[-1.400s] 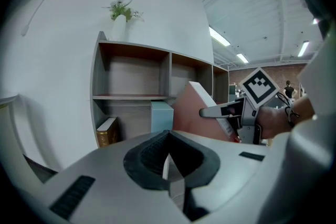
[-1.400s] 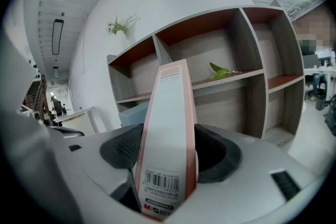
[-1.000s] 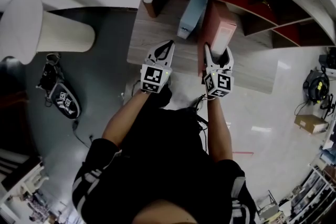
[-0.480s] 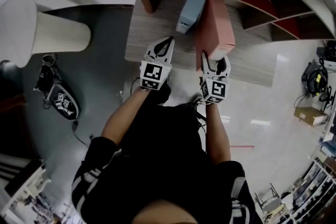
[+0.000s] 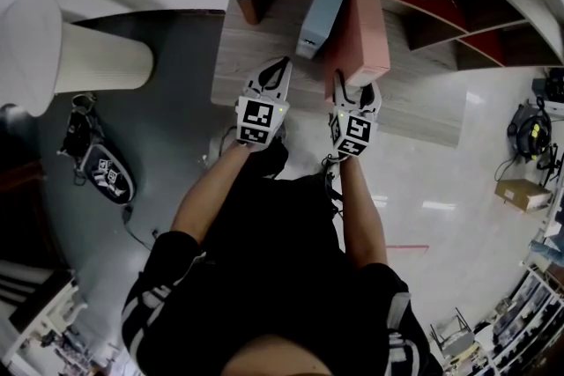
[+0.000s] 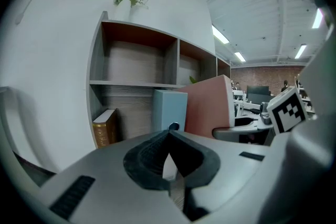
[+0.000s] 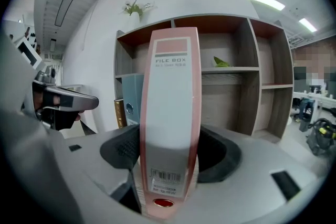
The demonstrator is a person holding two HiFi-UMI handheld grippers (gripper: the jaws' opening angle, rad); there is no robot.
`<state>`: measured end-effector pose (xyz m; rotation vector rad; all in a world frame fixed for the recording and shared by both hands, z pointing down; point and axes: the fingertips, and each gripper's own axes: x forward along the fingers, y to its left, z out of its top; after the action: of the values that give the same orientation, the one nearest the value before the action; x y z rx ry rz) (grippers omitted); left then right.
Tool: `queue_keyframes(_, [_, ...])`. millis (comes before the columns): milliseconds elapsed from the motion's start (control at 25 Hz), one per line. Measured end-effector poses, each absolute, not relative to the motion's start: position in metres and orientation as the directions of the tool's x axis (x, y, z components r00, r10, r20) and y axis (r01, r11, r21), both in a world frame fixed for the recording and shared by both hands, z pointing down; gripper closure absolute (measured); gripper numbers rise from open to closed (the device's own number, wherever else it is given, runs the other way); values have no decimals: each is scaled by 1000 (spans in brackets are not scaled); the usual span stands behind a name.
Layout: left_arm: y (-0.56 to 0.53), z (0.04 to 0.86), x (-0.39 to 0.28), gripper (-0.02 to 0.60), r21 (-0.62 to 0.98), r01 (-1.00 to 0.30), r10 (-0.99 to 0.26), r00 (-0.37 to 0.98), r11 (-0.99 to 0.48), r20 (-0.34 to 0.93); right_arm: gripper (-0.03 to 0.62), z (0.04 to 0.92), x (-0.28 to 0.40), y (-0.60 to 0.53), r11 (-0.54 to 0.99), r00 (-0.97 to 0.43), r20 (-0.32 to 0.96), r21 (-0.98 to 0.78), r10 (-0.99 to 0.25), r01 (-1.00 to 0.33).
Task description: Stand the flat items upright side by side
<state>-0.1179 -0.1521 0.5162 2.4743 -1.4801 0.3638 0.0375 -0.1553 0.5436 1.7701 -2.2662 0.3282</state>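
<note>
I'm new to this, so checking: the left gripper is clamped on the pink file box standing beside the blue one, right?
No, the right gripper grips the pink file box, which does stand beside the blue one. The right gripper view shows its jaws on the box; the left gripper is shut and empty.

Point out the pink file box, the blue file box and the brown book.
pink file box [image 7: 169, 113]: right gripper view, middle of its white spine.
blue file box [image 6: 169, 106]: left gripper view, its front spine.
brown book [image 6: 105, 131]: left gripper view, its spine.
</note>
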Motion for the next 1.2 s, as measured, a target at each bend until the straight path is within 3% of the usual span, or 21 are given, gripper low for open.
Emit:
queue_keyframes(440, [-167, 521, -121, 561, 70, -883, -823, 459, -464, 335, 284, 588, 22, -192, 217, -201, 439, -13, -876, -976])
queue_keyframes(760, [-174, 525, -129, 561, 80, -888, -823, 451, -453, 345, 283, 594, 9, -217, 210, -197, 451, -22, -870, -977])
queue_keyframes(1000, [-176, 526, -131, 560, 85, -891, -826, 445, -445, 347, 248, 589, -4, -208, 329, -315, 438, -45, -842, -943])
queue_keyframes(1200, [-174, 527, -133, 561, 86, -893, -827, 443, -442, 346, 215, 591, -8, -205, 307, -289, 440, -31, -850, -951])
